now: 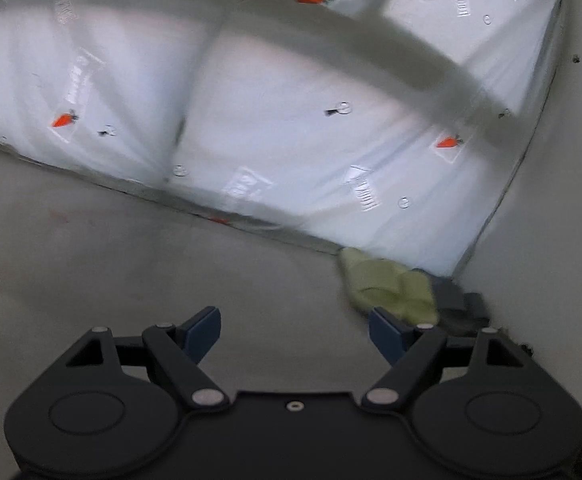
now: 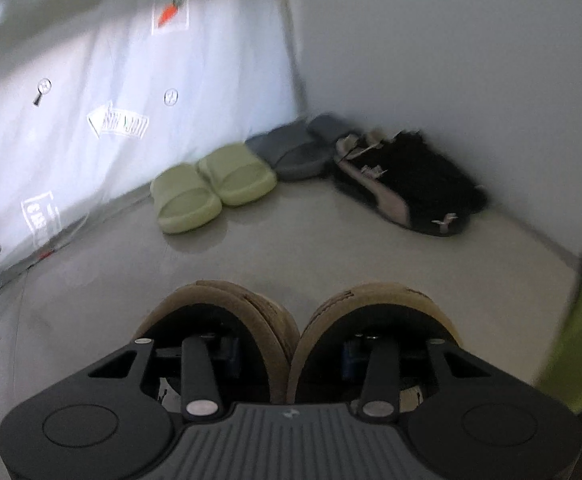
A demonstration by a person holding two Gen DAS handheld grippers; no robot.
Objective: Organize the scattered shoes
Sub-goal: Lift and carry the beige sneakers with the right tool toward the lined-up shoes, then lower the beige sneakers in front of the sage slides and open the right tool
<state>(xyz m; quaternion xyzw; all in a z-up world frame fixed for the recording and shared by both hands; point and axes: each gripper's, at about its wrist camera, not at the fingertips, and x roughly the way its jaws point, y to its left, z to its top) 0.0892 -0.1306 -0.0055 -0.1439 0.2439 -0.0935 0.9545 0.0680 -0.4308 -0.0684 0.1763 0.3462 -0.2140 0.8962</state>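
Note:
My right gripper (image 2: 291, 352) is shut on a pair of brown-edged shoes (image 2: 219, 312), one finger inside each shoe, pinching their inner walls together above the floor. Ahead of it, along the wall corner, stand a pair of pale green slippers (image 2: 211, 188), a pair of grey slippers (image 2: 291, 152) and a pair of black sneakers (image 2: 411, 184). In the left wrist view my left gripper (image 1: 295, 330) is open with nothing between its blue pads (image 1: 205, 328). The green slippers (image 1: 391, 288) lie just beyond its right finger, with the grey slippers (image 1: 459, 300) behind them.
A white plastic sheet printed with carrots (image 1: 251, 120) hangs down to the grey floor (image 1: 131, 272) on the left. A plain wall (image 2: 451, 60) closes the corner on the right. A green blurred object (image 2: 579, 320) stands at the right edge.

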